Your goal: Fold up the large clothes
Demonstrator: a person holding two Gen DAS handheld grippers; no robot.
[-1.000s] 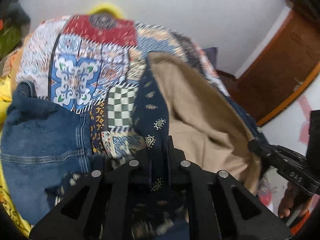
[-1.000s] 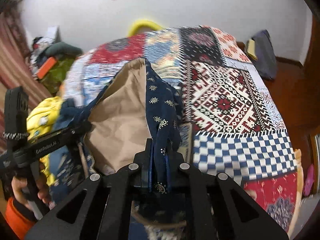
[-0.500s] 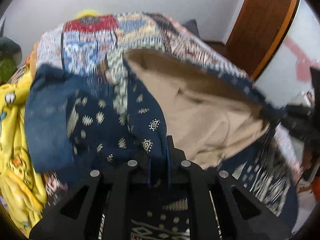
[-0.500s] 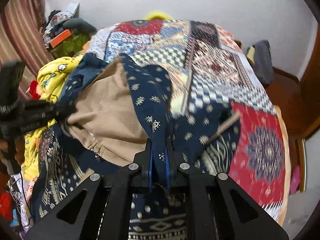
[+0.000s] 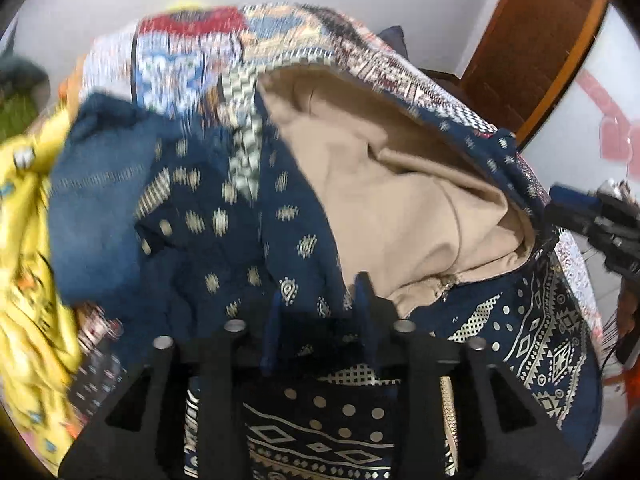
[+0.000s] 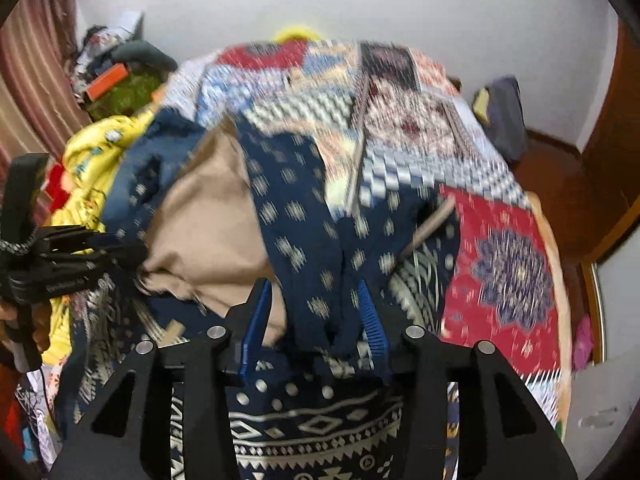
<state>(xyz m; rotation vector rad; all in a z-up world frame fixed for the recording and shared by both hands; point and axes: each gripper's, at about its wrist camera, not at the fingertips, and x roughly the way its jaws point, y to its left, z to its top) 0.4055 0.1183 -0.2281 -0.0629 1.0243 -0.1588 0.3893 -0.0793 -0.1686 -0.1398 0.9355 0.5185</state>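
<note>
Half a second ago both grippers were clamped on the navy patterned garment with tan lining (image 5: 400, 184); now the left gripper (image 5: 318, 304) and right gripper (image 6: 316, 300) are spread apart, cloth lying loose between the fingers. The soft, crumpled garment is draped near, on the patchwork-quilted bed (image 6: 500, 248), beside folded blue denim (image 5: 100, 176).

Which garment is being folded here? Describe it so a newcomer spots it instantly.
On the patchwork bedspread, nearest both cameras, lies the navy printed garment. Its plain tan lining shows, unlike the denim and yellow clothes beside it.
</note>
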